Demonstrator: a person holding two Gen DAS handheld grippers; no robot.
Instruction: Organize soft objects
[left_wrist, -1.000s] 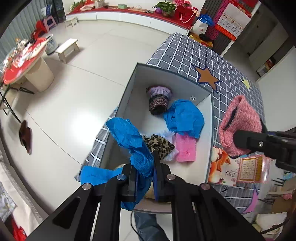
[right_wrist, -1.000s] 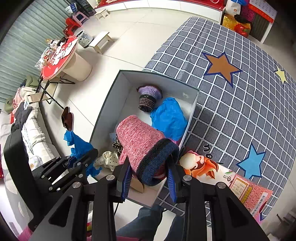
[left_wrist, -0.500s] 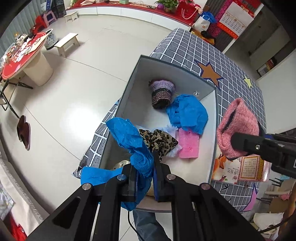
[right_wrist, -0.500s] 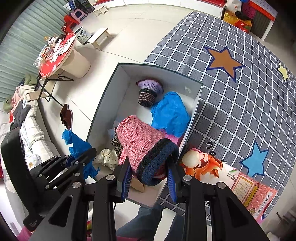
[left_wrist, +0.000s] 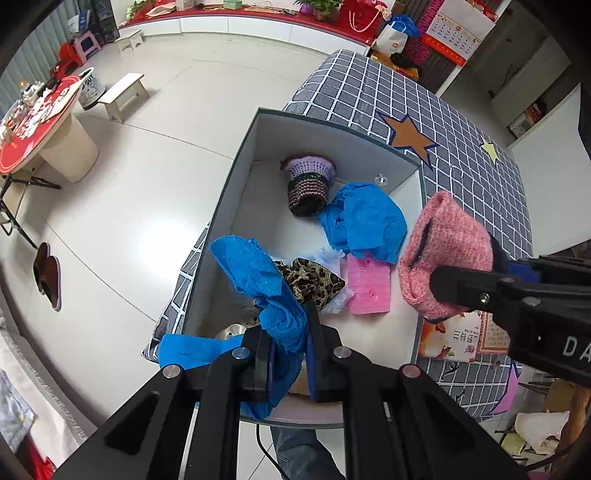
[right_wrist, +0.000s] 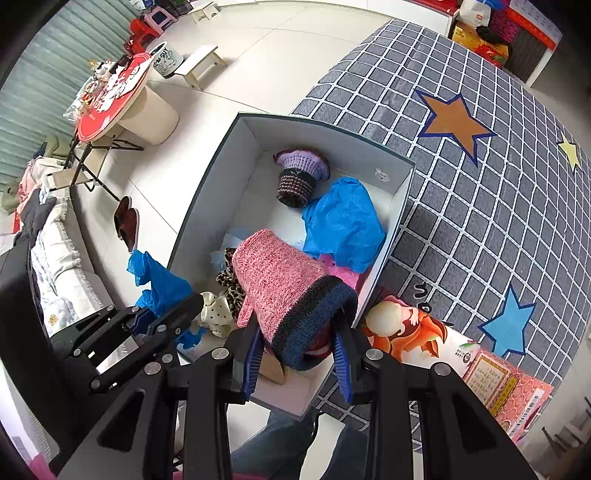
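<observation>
The pink knit hat (right_wrist: 277, 277) with a dark blue band is up in the air over the near end of the white box (right_wrist: 399, 206), and the right gripper (right_wrist: 295, 354) has it: the two fingers press in on the blue band from both sides, only as wide apart as the band is thick. The left gripper (left_wrist: 290, 354) is near the box's left front corner, and its fingers are squeezed close together on a crumpled blue cloth (left_wrist: 258, 273) that sticks up and hangs down around them. From the left wrist view the pink hat (left_wrist: 447, 254) sits to the right, above the box's right wall (left_wrist: 417, 229). Inside the box there are more soft things: a purple and dark striped knit hat (left_wrist: 308, 184) at the far end, a second blue cloth (left_wrist: 364, 221) just beside it, a flat pink sponge (left_wrist: 369, 288) touching that cloth, and a leopard print cloth (left_wrist: 314, 280) next to the sponge. A small cream thing with dots (right_wrist: 214, 310) lies at the near end, maybe a bow, but it is hard to tell. The box rests on a gray checked cloth with stars (right_wrist: 480, 177). A picture book (right_wrist: 406, 336) lies on that cloth just beside the box.
</observation>
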